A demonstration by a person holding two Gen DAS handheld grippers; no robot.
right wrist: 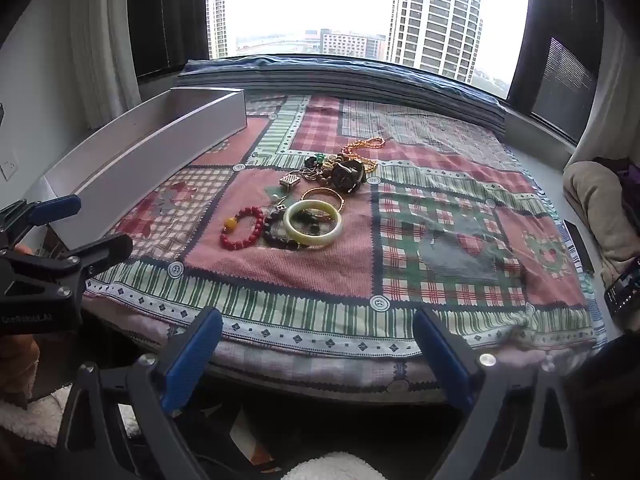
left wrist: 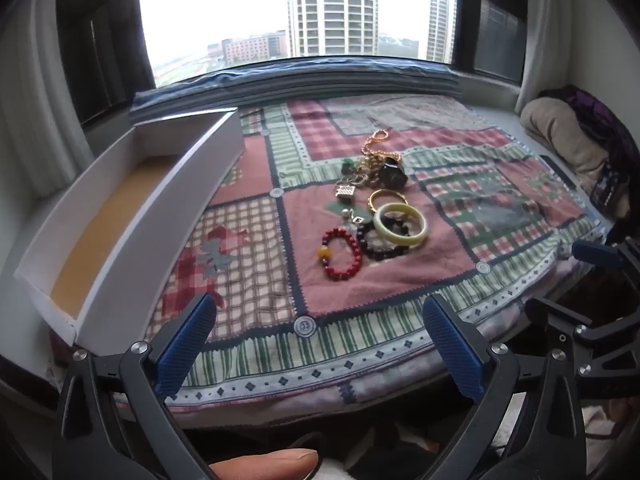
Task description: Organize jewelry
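Note:
A heap of jewelry lies mid-quilt: a red bead bracelet [left wrist: 341, 255] [right wrist: 241, 227], a dark bead bracelet [left wrist: 380, 242] [right wrist: 280, 232], a pale jade bangle [left wrist: 401, 225] [right wrist: 313, 222], a gold bangle [left wrist: 387, 199] [right wrist: 322, 196], a gold chain [left wrist: 374, 148] [right wrist: 362, 146] and a black watch [left wrist: 394, 176] [right wrist: 349, 174]. A long white box [left wrist: 120, 216] [right wrist: 132, 160] with a tan floor lies empty at the left. My left gripper [left wrist: 320, 344] hangs open above the quilt's near edge, holding nothing. My right gripper [right wrist: 318, 354] is open too, short of the heap.
The patchwork quilt [left wrist: 500, 216] [right wrist: 460, 220] covers a window ledge. A beige and purple bundle [left wrist: 572, 144] [right wrist: 600, 200] sits at the right end beside a dark phone [right wrist: 622, 288]. A thumb [left wrist: 266, 464] shows at the bottom. The window is behind.

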